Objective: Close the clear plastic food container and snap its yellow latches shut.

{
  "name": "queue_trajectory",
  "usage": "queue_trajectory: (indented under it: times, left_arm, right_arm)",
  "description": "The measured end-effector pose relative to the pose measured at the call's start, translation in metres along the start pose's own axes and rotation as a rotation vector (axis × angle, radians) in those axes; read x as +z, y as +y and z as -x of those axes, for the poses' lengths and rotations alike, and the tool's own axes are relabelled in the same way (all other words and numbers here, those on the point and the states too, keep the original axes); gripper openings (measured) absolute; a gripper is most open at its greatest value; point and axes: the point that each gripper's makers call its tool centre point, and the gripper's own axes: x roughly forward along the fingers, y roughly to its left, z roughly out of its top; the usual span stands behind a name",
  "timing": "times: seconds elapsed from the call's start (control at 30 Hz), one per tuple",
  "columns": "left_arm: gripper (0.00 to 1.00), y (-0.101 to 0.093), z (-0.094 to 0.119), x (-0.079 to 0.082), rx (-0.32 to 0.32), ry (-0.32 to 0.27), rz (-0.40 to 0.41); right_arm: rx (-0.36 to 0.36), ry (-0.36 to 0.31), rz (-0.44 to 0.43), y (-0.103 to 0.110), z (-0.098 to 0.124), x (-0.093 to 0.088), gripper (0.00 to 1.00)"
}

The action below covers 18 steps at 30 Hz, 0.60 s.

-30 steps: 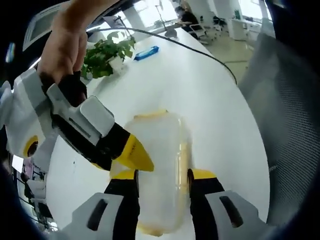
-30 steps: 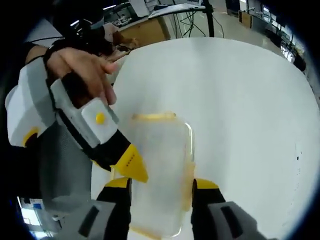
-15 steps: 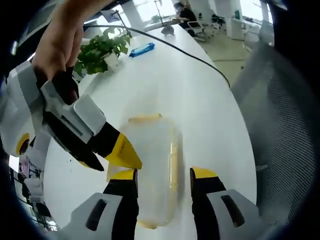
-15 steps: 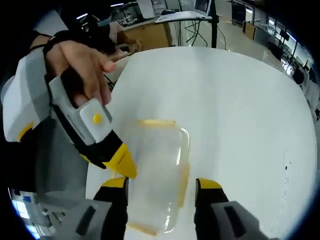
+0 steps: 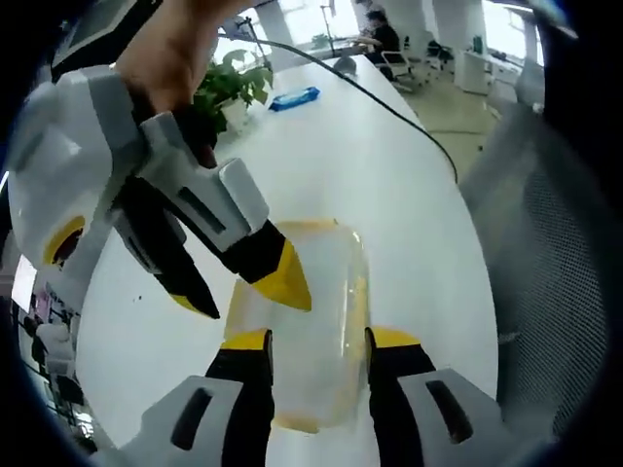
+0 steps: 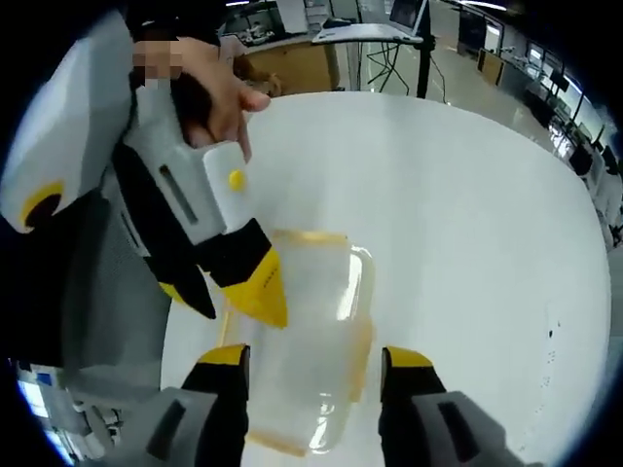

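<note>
The clear plastic food container (image 5: 316, 292) lies on the white table (image 5: 389, 185) with its lid on and yellow latches (image 5: 307, 226) along its edges. My left gripper (image 5: 316, 341) hovers over its near end, jaws open and straddling its width. The right gripper (image 5: 248, 300), held by a hand (image 5: 185, 49), comes in from the left with its jaws spread over the container's left edge. In the right gripper view the container (image 6: 311, 321) lies between my right gripper's (image 6: 313, 358) open jaws. The left gripper (image 6: 229, 297) reaches over its left side there.
A potted plant (image 5: 229, 92), a blue packet (image 5: 294, 98) and a black cable (image 5: 389, 97) lie at the table's far end. A grey mesh chair (image 5: 545, 243) stands off the table's right edge. Desks (image 6: 292, 58) stand beyond the table (image 6: 467, 195).
Both grippers have drawn closer together over the container; each looms larger in the other's view, tips now over the container's left edge. The container has stayed in place.
</note>
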Motion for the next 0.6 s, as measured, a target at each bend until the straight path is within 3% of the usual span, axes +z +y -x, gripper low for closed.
queue_trajectory:
  times: [0.27,0.37,0.47,0.6]
  left_arm:
    - [0.34,0.013,0.001,0.003,-0.036,0.009,-0.004]
    - [0.34,0.011,0.000,0.005,-0.078,-0.005,0.016]
    - [0.35,0.014,-0.003,0.000,-0.086,0.024,-0.019]
    - [0.37,0.017,-0.005,-0.003,-0.115,0.035,0.013]
  right_arm:
    - [-0.058,-0.041,0.031,0.007,0.012,-0.001,0.54]
    - [-0.077,-0.053,0.037,0.010,0.015,-0.002,0.54]
    - [-0.085,-0.091,0.033,0.017,0.019,0.000,0.52]
    - [-0.101,-0.095,0.039,0.026,0.018,-0.004,0.52]
